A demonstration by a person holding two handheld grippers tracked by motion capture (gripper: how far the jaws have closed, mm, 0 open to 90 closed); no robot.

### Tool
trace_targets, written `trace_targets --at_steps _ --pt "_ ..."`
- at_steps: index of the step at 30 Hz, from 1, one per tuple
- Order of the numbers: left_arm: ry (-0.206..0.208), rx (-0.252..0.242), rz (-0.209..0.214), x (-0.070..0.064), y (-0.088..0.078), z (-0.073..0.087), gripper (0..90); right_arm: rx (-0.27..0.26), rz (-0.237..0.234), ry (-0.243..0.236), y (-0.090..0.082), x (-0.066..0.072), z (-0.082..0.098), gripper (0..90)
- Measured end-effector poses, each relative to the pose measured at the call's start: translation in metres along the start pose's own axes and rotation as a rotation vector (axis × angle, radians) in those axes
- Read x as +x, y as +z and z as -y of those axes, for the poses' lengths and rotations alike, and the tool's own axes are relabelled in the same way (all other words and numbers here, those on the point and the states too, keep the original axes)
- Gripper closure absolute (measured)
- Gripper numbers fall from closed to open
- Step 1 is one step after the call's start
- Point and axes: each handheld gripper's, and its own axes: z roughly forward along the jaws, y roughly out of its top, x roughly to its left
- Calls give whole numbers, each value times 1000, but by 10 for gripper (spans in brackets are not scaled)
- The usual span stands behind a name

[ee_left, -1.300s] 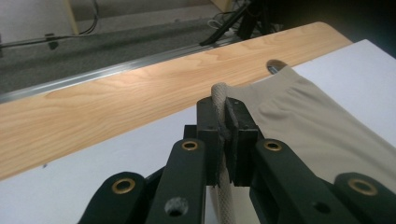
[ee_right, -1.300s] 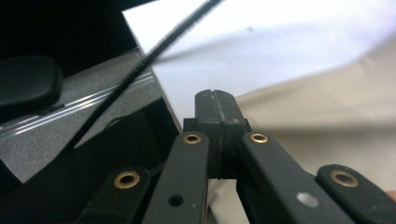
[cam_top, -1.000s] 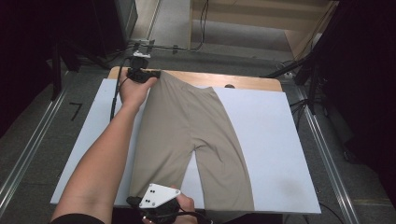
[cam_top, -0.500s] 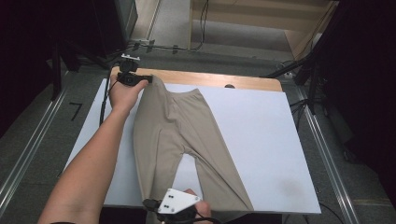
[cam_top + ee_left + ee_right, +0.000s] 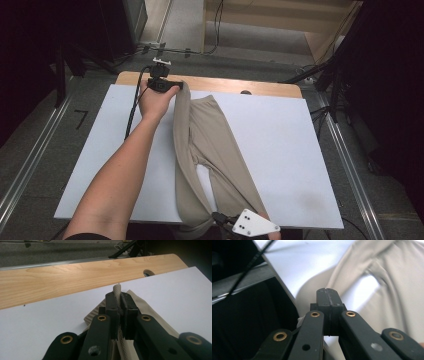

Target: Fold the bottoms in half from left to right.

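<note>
- Trousers [image 5: 200, 150] of beige cloth lie on the white board [image 5: 300, 150] that covers the tabletop, the waist at the far end and the legs running toward the near edge.
- One side of the trousers is folded over onto the other, so the left half lies as a narrow doubled strip; a patch of white board shows between the two legs.
- Left tool [image 5: 172, 86] sits at the far end of the board, close to the wooden strip [image 5: 225, 85] of tabletop beyond it.
- Its jaws are clamped on the waistband; in the left gripper view the ribbed cloth [image 5: 117, 293] sticks up between the two closed pads.
- Left forearm [image 5: 120, 175] stretches across the board beside the trousers.
- Right tool [image 5: 220, 219] is at the near edge of the board, at the hem of a trouser leg.
- In the right gripper view its jaws [image 5: 328, 298] are pressed fully together; that picture is blurred, and whether any cloth is pinched between them cannot be told.
</note>
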Motion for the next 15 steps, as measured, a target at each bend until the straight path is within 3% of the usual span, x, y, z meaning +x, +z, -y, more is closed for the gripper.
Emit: trace_targets --at_steps 8,10,12,15 --pt "4 8 -9 -12 17 -4 865 21 94 69 -29 -26 25 889" --pt "-1 13 -10 -17 23 -5 865 16 129 107 -40 -36 31 889" --pt "1 18 -8 -19 28 -5 865 18 141 135 -43 -41 34 889" --pt "-1 24 -11 -21 32 -4 865 18 128 151 -33 -39 31 888"
